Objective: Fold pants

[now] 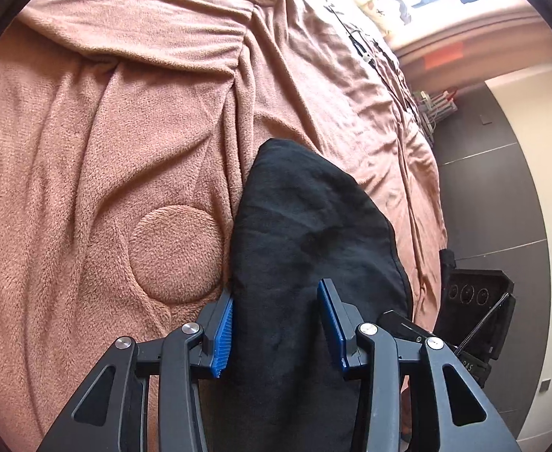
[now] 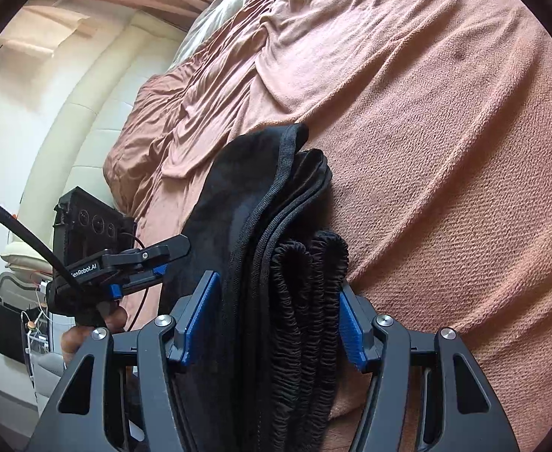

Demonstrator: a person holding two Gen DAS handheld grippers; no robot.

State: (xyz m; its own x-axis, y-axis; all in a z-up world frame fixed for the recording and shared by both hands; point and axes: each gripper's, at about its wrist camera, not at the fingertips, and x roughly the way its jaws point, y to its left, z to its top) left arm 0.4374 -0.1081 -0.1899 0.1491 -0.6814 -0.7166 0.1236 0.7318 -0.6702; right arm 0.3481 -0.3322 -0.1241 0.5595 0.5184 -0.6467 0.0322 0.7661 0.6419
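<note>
From the left wrist, we see the left tongs [image 1: 278, 329] low in the picture, with their two blue pads [image 1: 223, 335] apart. The black pants [image 1: 306, 226] lie folded in a dark bundle on the bed. The bundle fills the gap between the pads and runs on past the right pad. The left pad sits right at the edge of the cloth. We cannot tell if the pads are squeezing the pants or only sitting around them. Under the pants is a soft pink-brown blanket [image 1: 125, 132] with many wrinkles. A round shape [image 1: 176, 254] is pressed into the blanket just beside the pants, on the left. On the right, past the edge of the bed, we see a dark floor [image 1: 502, 188] and a black box [image 1: 475, 293].

From the right wrist, we see the right tongs [image 2: 276, 324] clamped on the pants [image 2: 238, 226]. The cloth fills the whole gap and touches both blue pads. We look at the folded layers from the side, stacked close together. The crinkly waistband [image 2: 306, 301] bunches against the right pad. The bundle rests on the blanket [image 2: 426, 150]. To the left, the left tongs [image 2: 170, 258] reach the far side of the pants, held by a hand [image 2: 87, 331]. A thick black cable [image 2: 12, 222] runs to them.
</note>
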